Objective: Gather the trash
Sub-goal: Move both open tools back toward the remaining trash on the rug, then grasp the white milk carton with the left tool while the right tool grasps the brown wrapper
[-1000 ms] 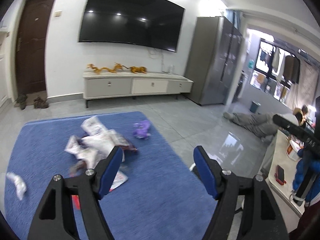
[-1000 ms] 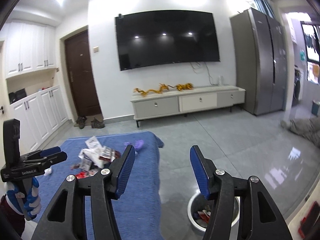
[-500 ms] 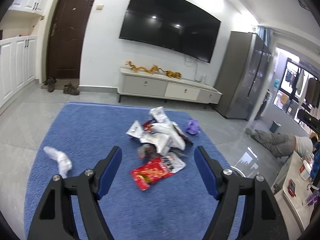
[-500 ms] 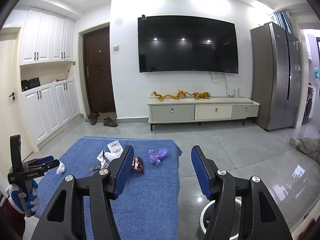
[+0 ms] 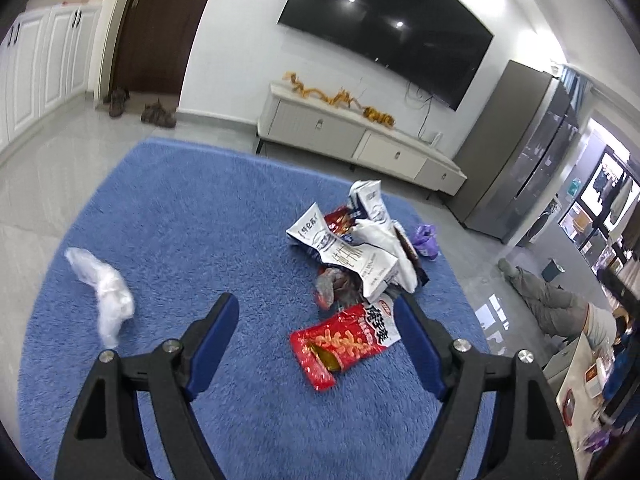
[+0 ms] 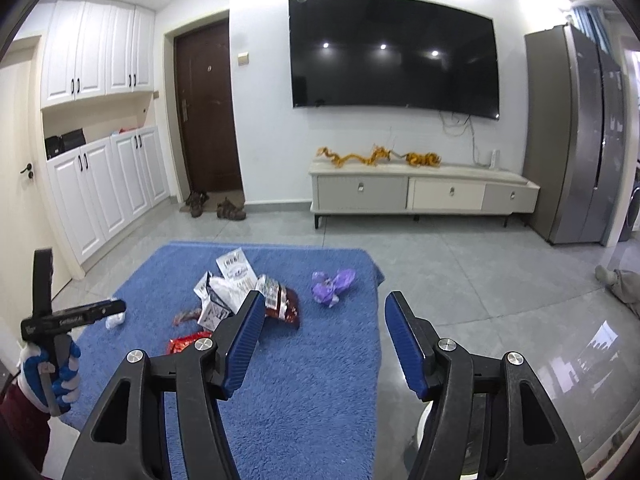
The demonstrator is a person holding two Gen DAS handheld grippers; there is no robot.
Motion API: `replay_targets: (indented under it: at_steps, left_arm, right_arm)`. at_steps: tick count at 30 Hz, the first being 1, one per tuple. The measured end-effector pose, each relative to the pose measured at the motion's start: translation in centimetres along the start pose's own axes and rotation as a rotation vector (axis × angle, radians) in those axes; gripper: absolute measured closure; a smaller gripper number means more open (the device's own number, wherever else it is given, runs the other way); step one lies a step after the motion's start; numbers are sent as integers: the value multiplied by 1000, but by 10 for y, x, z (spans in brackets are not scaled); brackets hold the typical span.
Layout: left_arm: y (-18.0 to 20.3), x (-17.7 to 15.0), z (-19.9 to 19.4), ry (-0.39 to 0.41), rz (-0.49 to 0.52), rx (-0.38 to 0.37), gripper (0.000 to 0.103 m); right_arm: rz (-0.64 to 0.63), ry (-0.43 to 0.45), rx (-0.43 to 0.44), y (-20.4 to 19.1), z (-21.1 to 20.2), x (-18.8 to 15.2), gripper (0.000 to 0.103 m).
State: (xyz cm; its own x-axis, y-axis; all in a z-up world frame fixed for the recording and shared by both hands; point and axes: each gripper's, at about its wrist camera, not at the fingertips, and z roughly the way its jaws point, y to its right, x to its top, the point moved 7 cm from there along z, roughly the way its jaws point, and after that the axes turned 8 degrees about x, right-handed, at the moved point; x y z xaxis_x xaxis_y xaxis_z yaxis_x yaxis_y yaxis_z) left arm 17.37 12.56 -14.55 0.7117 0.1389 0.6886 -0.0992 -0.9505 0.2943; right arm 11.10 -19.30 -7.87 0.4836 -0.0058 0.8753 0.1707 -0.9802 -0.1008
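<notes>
My left gripper [image 5: 316, 316] hangs over the blue rug [image 5: 192, 216], jaws opening with nothing between them. My right gripper [image 6: 325, 322] also stands apart and empty. The red snack packet [image 5: 344, 340] lies flat on the rug just beyond my left fingertips, near the right pad. The pile of white wrappers [image 5: 352, 252] sits behind it, a purple wrapper [image 6: 333, 285] to the far right, a crumpled white plastic bag [image 5: 104, 292] off to the left. The risks as I judge them: the flat foil packet gives no edge, so the pads could slide over it or pinch rug pile instead. The wrappers overlap – grabbing one may drag or scatter the rest. The bin [image 6: 434, 432] is barely visible behind my right jaw, so a drop there could miss.
</notes>
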Motion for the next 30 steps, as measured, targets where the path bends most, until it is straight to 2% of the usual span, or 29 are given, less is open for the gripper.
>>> replay_targets:
  at_steps: [5, 11, 18, 22, 30]
  left_arm:
    - [2, 10, 40, -74, -38, -6, 24]
    - [5, 28, 85, -142, -96, -5, 24]
    - [-2, 40, 138, -230, -217, -7, 25]
    - [-2, 44, 156, -255, -234, 11, 28]
    - [-2, 38, 179, -301, -279, 1, 33]
  right_arm:
    - [-28, -91, 24, -3, 48, -16, 41]
    - [-130, -194, 66, -13, 110, -34, 42]
    - [-218, -262, 125, -24, 168, -46, 42]
    - [-261, -289, 158, -28, 192, -51, 42]
    - [-342, -337, 210, -36, 234, -63, 45]
